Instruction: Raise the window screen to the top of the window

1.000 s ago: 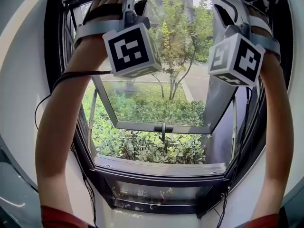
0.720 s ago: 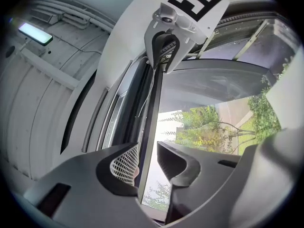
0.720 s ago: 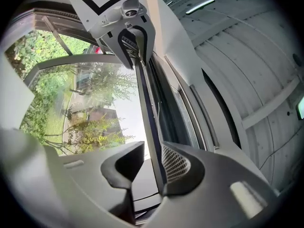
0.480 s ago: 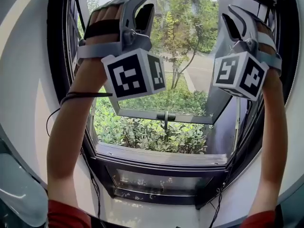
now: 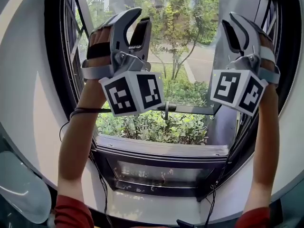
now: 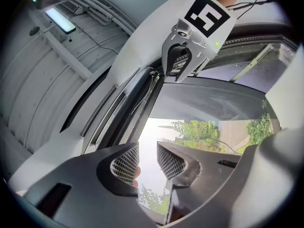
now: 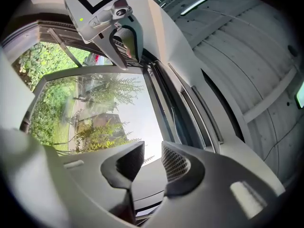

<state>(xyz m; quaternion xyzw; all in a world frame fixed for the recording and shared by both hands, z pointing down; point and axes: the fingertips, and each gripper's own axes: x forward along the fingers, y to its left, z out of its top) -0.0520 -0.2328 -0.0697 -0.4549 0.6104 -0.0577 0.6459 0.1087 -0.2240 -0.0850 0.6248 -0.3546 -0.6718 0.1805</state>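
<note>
**Head view.** The left gripper (image 5: 141,16) and the right gripper (image 5: 232,20) are held up in front of the window, one near each side of the frame. Both point upward with their jaws spread, and only daylight shows between them. This two-sided stance probably suits a wide bar that must travel level. Each gripper carries a white marker cube (image 5: 133,91) printed with black squares. No mesh spans the opening. The glazed sash (image 5: 190,109) tilts outward over shrubs (image 5: 152,127).

**Left gripper view.** The camera looks up along two dark, moulded jaws. Their pads (image 6: 124,164) are lined with a fine white grid, probably for friction. The pads stand apart with nothing between them. The window screen itself cannot be singled out. It is judged to be retracted at the dark, curved top rail (image 6: 256,34), so the task appears complete or nearly so. A ribbed ceiling with a strip light (image 6: 59,20) lies above.

**Right gripper view.** The jaws are likewise parted and hold nothing. One grid-faced pad (image 7: 175,163) is lit and the other is in shadow. Smooth black frame channels (image 7: 183,113) run up beside the clear glass.
</note>
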